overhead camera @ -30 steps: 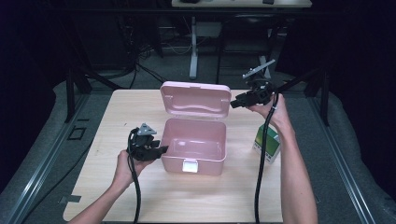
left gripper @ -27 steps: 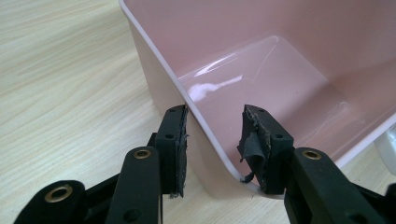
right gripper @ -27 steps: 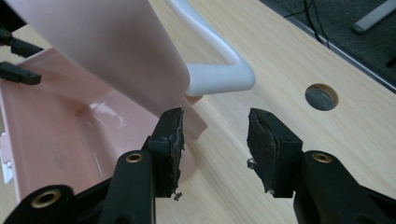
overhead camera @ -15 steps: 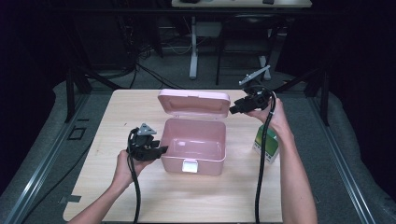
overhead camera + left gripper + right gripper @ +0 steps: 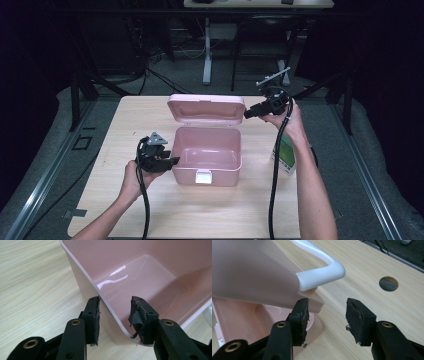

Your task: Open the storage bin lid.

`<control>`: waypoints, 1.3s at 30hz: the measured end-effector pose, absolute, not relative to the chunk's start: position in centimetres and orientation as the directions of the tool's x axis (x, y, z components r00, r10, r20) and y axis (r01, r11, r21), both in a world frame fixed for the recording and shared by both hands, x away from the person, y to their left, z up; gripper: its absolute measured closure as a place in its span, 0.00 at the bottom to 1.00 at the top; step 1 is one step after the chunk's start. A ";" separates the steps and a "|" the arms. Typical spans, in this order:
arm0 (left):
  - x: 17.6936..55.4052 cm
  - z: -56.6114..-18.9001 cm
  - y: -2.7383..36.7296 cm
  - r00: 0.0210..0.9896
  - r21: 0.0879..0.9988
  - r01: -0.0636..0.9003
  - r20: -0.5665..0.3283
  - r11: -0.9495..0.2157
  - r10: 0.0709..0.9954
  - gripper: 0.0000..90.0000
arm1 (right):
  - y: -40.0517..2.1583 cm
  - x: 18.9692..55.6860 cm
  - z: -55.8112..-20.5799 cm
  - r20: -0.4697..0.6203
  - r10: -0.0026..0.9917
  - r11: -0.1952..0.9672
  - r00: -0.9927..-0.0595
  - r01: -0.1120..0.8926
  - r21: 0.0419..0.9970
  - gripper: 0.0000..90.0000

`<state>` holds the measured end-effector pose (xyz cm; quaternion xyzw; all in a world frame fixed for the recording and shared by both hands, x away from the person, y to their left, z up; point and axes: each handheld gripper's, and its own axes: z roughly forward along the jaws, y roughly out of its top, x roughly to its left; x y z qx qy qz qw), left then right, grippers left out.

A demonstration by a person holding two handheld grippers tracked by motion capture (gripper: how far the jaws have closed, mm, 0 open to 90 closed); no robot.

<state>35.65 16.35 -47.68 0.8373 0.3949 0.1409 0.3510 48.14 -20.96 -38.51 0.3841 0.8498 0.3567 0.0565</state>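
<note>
A pink plastic box (image 5: 220, 172) stands open in the middle of the table, its lid (image 5: 206, 109) raised behind it. My left gripper (image 5: 172, 161) is at the box's front left corner. In the left gripper view the left gripper (image 5: 115, 300) is open, with the box wall (image 5: 82, 277) between its pads and a gap on the inner side. My right gripper (image 5: 247, 114) hovers at the lid's right end. In the right gripper view the right gripper (image 5: 327, 301) has just been opening. The lid (image 5: 249, 270) and its white handle (image 5: 322, 272) lie just beyond its left pad, with nothing pressed.
A green and white carton (image 5: 285, 155) stands at the table's right edge, beside the right forearm. The wooden table (image 5: 125, 120) has a round cable hole (image 5: 388, 283) behind the lid. A white latch (image 5: 203, 176) is on the box front.
The lid's top edge sits slightly lower in the high view than a second ago. The right gripper has dipped a little with it. The left gripper has stayed at the box corner.
</note>
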 end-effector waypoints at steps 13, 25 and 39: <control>35.7 -47.7 16.3 0.651 0.702 0.561 -0.048 -0.438 0.758 0.66 | -20.6 50.1 -39.5 0.197 0.750 0.398 -0.631 0.669 0.627 0.58; 35.7 -47.7 16.3 0.644 0.707 0.564 -0.053 -0.427 0.763 0.66 | -20.6 50.1 -40.1 0.157 0.780 0.425 -0.606 0.696 0.580 0.55; 35.7 -47.8 16.3 0.649 0.707 0.559 -0.047 -0.434 0.759 0.66 | -19.1 49.3 -40.3 0.159 0.714 0.414 -0.682 0.593 0.691 0.65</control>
